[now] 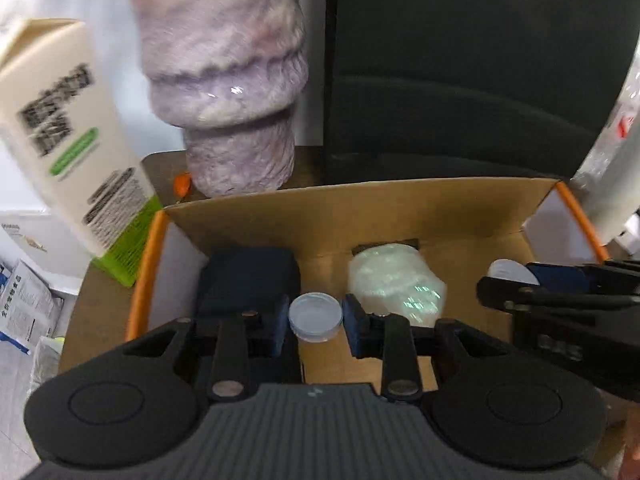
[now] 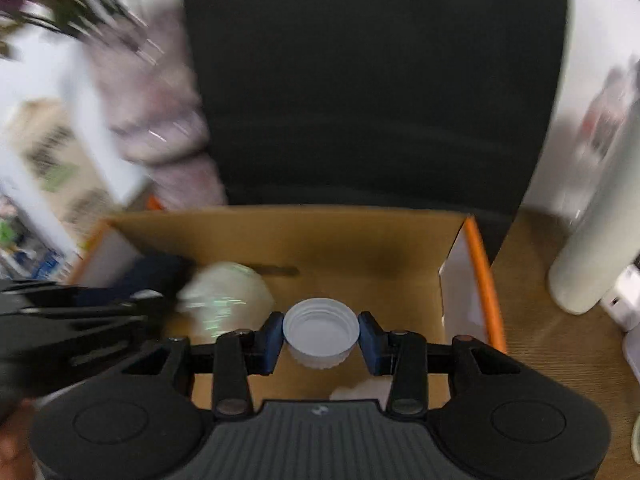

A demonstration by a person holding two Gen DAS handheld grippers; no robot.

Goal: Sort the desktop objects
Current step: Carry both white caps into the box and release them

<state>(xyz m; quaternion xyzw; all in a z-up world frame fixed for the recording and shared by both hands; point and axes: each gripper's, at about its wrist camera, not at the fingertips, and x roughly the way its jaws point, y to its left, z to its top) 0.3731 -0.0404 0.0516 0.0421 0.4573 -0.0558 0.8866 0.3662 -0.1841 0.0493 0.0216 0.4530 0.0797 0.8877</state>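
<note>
My left gripper (image 1: pixel 316 318) is shut on a small clear plastic lid (image 1: pixel 316 316) and holds it over an open cardboard box (image 1: pixel 360 208) with orange edges. My right gripper (image 2: pixel 321 336) is shut on a white bottle cap (image 2: pixel 321 330), open side up, over the same box (image 2: pixel 280 236). Inside the box lie a dark blue block (image 1: pixel 250 280) and a shiny translucent wrapped item (image 1: pixel 396 280), which also shows in the right wrist view (image 2: pixel 224 296). The right gripper shows at the left wrist view's right edge (image 1: pixel 560 292), the left gripper at the right wrist view's left (image 2: pixel 80 312).
A cream and green carton (image 1: pixel 76 132) leans left of the box. A mottled purple vase (image 1: pixel 228 92) stands behind it. A black chair back (image 1: pixel 480 72) rises behind the box. A white cylinder (image 2: pixel 596 240) stands right of the box on the wooden desk (image 2: pixel 560 360).
</note>
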